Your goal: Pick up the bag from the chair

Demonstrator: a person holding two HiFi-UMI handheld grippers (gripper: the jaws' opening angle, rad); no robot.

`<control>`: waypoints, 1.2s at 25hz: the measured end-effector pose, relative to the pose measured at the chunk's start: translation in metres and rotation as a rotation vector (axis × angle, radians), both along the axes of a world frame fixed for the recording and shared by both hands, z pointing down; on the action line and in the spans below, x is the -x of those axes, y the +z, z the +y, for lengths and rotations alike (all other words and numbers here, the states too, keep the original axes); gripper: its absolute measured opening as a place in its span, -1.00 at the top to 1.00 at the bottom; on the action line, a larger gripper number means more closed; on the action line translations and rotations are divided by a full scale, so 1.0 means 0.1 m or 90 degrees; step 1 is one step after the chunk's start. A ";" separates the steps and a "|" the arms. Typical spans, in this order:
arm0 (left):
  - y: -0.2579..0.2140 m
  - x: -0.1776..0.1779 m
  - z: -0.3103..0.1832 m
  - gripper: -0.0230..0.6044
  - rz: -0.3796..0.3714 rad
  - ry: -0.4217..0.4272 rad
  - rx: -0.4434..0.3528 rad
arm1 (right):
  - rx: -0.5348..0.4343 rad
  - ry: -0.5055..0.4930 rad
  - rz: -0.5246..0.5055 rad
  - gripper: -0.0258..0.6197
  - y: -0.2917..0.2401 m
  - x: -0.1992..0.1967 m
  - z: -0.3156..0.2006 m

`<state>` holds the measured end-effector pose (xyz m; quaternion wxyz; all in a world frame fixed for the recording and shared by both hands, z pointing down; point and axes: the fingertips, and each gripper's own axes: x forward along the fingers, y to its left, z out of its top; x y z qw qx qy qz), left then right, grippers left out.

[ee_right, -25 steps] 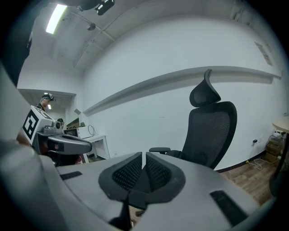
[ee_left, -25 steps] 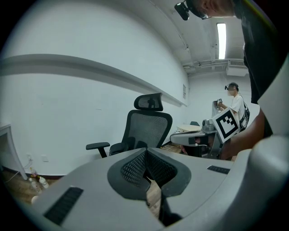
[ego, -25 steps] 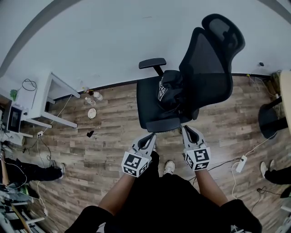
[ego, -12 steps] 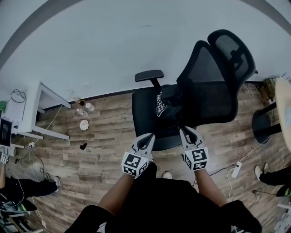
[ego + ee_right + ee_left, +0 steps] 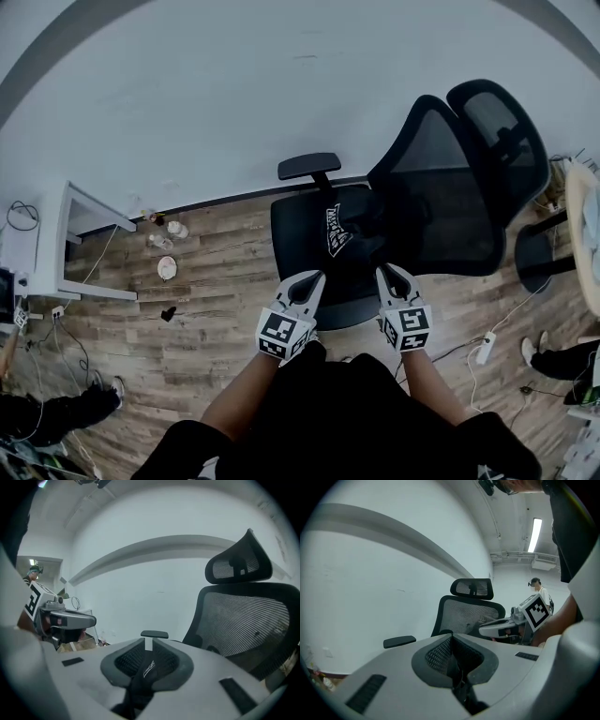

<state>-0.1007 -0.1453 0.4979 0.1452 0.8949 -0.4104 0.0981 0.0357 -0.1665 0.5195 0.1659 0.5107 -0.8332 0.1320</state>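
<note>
A black bag (image 5: pixel 349 225) with white print lies on the seat of a black mesh office chair (image 5: pixel 450 187), against the backrest. My left gripper (image 5: pixel 313 277) is shut and empty, its tips at the seat's front edge. My right gripper (image 5: pixel 385 273) is level with it to the right, also shut and empty, just short of the bag. In the right gripper view the bag's white print (image 5: pixel 149 667) shows low behind the gripper (image 5: pixel 148 642), with the backrest (image 5: pixel 248 616) to the right. The left gripper (image 5: pixel 451 637) points at the backrest (image 5: pixel 468 613).
One armrest (image 5: pixel 309 166) sticks out at the chair's far left. A white desk (image 5: pixel 80 234) stands at left, with bottles and a plate (image 5: pixel 167 267) on the wood floor. A round table base (image 5: pixel 534 258) and a power strip (image 5: pixel 485 347) lie at right. People's legs (image 5: pixel 56 412) show at bottom left.
I have stepped closer to the chair. Both grippers have come forward from the floor in front of it to the seat's front edge, still shut.
</note>
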 end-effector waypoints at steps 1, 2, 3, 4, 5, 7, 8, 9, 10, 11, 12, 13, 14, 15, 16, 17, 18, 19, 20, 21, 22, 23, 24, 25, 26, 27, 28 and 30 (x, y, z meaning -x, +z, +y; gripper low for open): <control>0.00 0.01 -0.04 0.85 0.002 0.003 0.000 | -0.002 0.004 0.001 0.75 0.00 0.02 -0.03; 0.00 0.02 -0.08 0.85 0.005 0.007 0.000 | -0.005 0.007 0.002 0.75 -0.01 0.03 -0.05; 0.00 0.02 -0.11 0.85 0.007 0.012 0.000 | -0.008 0.010 0.004 0.77 0.00 0.04 -0.07; 0.01 0.01 -0.15 0.85 0.008 0.015 0.002 | -0.008 0.011 0.006 0.79 0.01 0.04 -0.09; 0.04 0.00 -0.18 0.85 0.007 0.017 0.004 | -0.007 0.012 0.007 0.79 0.02 0.04 -0.12; 0.10 -0.03 -0.25 0.85 0.005 0.017 0.013 | 0.002 0.010 0.007 0.79 0.08 0.02 -0.16; 0.14 -0.07 -0.28 0.85 0.003 0.016 0.018 | 0.009 0.011 0.005 0.79 0.13 -0.01 -0.19; 0.18 -0.10 -0.32 0.85 -0.001 0.015 0.023 | 0.020 0.013 0.001 0.79 0.19 -0.05 -0.22; 0.23 -0.14 -0.36 0.85 -0.007 0.013 0.028 | 0.031 0.015 -0.003 0.79 0.26 -0.09 -0.25; 0.28 -0.17 -0.41 0.85 -0.015 0.010 0.033 | 0.043 0.017 -0.006 0.82 0.33 -0.13 -0.28; 0.32 -0.20 -0.45 0.85 -0.021 0.007 0.037 | 0.052 0.018 -0.007 0.82 0.39 -0.16 -0.32; 0.36 -0.23 -0.50 0.85 -0.026 0.003 0.041 | 0.060 0.016 -0.008 0.82 0.44 -0.19 -0.35; 0.41 -0.26 -0.55 0.85 -0.029 0.000 0.044 | 0.068 0.011 -0.009 0.82 0.51 -0.21 -0.38; 0.47 -0.29 -0.60 0.85 -0.034 0.000 0.049 | 0.082 0.006 -0.012 0.81 0.59 -0.22 -0.41; 0.56 -0.33 -0.65 0.84 -0.041 0.000 0.055 | 0.101 0.001 -0.018 0.70 0.71 -0.24 -0.43; 0.66 -0.36 -0.70 0.84 -0.053 0.000 0.063 | 0.124 0.000 -0.022 0.39 0.84 -0.26 -0.45; 0.76 -0.39 -0.75 0.84 -0.068 -0.002 0.070 | 0.147 0.004 -0.025 0.22 0.98 -0.29 -0.47; 0.83 -0.42 -0.81 0.84 -0.081 -0.003 0.074 | 0.168 0.010 -0.026 0.19 1.12 -0.34 -0.49; 0.91 -0.45 -0.86 0.84 -0.091 -0.004 0.079 | 0.187 0.017 -0.028 0.13 1.25 -0.38 -0.50; 1.00 -0.49 -0.90 0.79 -0.098 -0.001 0.087 | 0.205 0.026 -0.031 0.07 1.36 -0.42 -0.51; 1.10 -0.52 -0.93 0.54 -0.104 0.005 0.099 | 0.225 0.036 -0.035 0.02 1.48 -0.45 -0.52; 1.23 -0.56 -0.95 0.23 -0.113 0.014 0.114 | 0.245 0.045 -0.036 -0.02 1.60 -0.49 -0.53; 1.37 -0.58 -0.98 0.07 -0.123 0.023 0.129 | 0.265 0.053 -0.037 -0.04 1.72 -0.51 -0.54; 1.51 -0.60 -1.02 0.00 -0.133 0.031 0.141 | 0.284 0.058 -0.038 -0.04 1.83 -0.53 -0.54; 1.63 -0.61 -1.06 -0.01 -0.141 0.038 0.151 | 0.303 0.063 -0.042 -0.04 1.94 -0.52 -0.55; 1.74 -0.61 -1.12 -0.03 -0.147 0.043 0.158 | 0.319 0.066 -0.048 -0.04 2.04 -0.50 -0.56; 1.83 -0.61 -1.21 -0.04 -0.152 0.047 0.163 | 0.332 0.070 -0.053 -0.04 2.13 -0.47 -0.57; 1.99 -0.61 -1.41 -0.05 -0.167 0.058 0.164 | 0.342 0.075 -0.050 -0.05 2.29 -0.42 -0.63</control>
